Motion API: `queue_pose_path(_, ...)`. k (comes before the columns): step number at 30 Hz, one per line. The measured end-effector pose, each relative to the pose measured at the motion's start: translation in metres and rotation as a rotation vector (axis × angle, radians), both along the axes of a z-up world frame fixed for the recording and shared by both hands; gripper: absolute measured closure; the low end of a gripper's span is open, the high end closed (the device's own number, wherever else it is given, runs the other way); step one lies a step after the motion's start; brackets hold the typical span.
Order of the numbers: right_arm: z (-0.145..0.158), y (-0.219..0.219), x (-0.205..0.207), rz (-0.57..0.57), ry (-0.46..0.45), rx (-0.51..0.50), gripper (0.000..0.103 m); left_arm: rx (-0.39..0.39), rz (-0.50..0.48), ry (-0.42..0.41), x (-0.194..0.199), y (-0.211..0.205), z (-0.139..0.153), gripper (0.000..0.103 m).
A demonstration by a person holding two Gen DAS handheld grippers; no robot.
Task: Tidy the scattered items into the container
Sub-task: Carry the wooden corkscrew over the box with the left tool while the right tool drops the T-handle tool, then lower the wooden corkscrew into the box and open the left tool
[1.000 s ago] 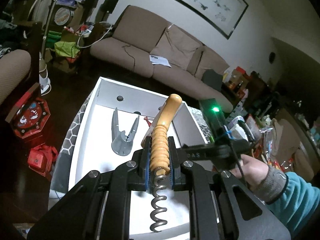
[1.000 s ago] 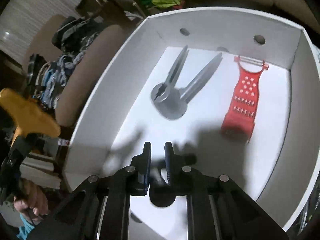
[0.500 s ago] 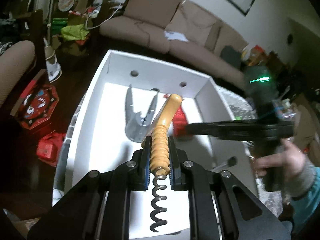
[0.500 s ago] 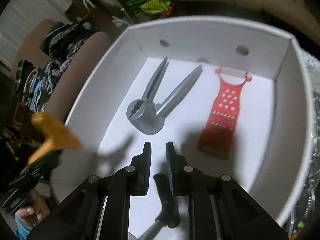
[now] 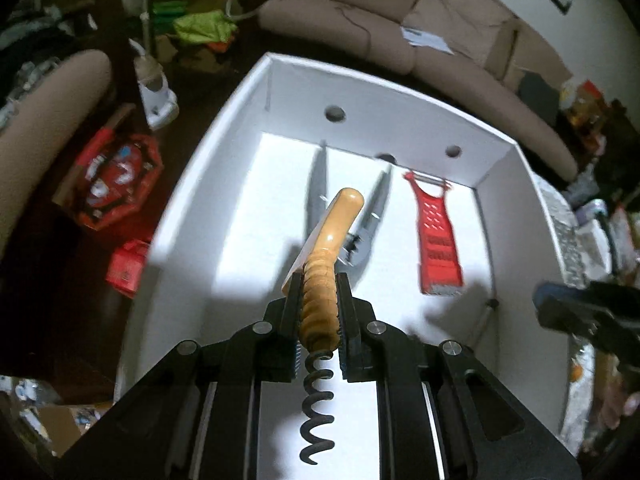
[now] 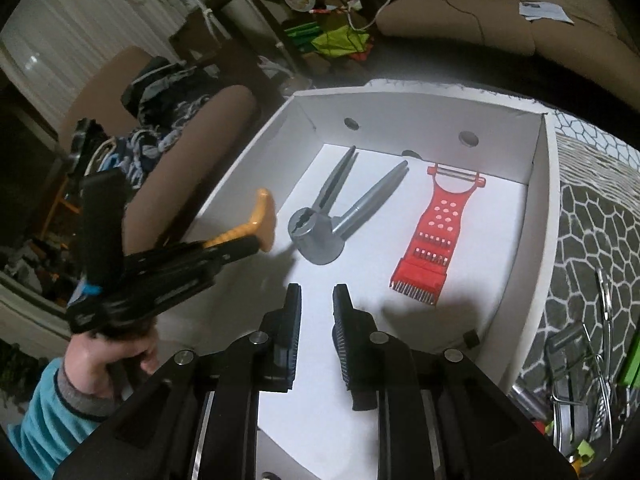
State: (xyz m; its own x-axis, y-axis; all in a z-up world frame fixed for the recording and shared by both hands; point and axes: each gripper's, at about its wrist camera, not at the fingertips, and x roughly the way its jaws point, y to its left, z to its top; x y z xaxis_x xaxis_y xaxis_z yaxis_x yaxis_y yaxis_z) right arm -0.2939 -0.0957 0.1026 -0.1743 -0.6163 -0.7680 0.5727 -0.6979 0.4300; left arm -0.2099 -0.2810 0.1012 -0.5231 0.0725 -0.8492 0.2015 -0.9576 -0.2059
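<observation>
A white box (image 5: 192, 184) (image 6: 256, 148) holds a grey nutcracker (image 6: 320, 232) (image 5: 316, 184) and a red grater-peeler (image 6: 430, 240) (image 5: 436, 236). My left gripper (image 5: 319, 284) is shut on a corkscrew with a wooden handle (image 5: 332, 240) and dark spiral (image 5: 318, 412), held above the box's near half. The corkscrew handle (image 6: 260, 220) also shows in the right wrist view, over the box's left wall. My right gripper (image 6: 317, 300) is open and empty above the box's near end. A dark-tipped tool (image 5: 486, 312) (image 6: 470, 338) lies in the box by its right wall.
Several metal utensils (image 6: 592, 360) lie on a hexagon-patterned mat (image 6: 592, 216) right of the box. A brown sofa (image 5: 400, 40) stands behind. Red boxes (image 5: 116, 184) and clutter lie on the dark floor to the left. A padded chair (image 6: 172, 140) stands left.
My left gripper moved forward over the box with the corkscrew. My right gripper let go of the dark-tipped tool, opened wider and pulled back and up.
</observation>
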Motion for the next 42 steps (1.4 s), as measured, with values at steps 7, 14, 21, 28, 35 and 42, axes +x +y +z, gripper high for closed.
queue_pose_path(7,-0.002,0.003,0.012,0.043,-0.011,-0.064,0.083,-0.191,-0.044,-0.067,-0.022,0.013,-0.002,0.09)
queue_pose_path(14,0.001,0.004,0.02,0.075,-0.004,-0.085,0.083,-0.25,-0.064,-0.096,-0.051,0.016,0.0,0.09)
queue_pose_path(21,0.0,0.013,0.021,0.081,-0.004,-0.105,0.083,-0.264,-0.088,-0.069,-0.071,0.019,0.01,0.09)
queue_pose_path(28,-0.005,0.023,0.012,0.036,-0.027,-0.128,0.083,-0.228,-0.146,-0.069,-0.07,0.028,0.002,0.09)
queue_pose_path(35,0.0,0.031,0.015,0.029,-0.021,-0.134,0.078,-0.258,-0.226,-0.053,-0.104,0.051,0.006,0.09)
queue_pose_path(42,-0.004,0.033,0.014,0.035,-0.028,-0.143,0.078,-0.326,-0.286,-0.066,-0.135,0.066,-0.006,0.09)
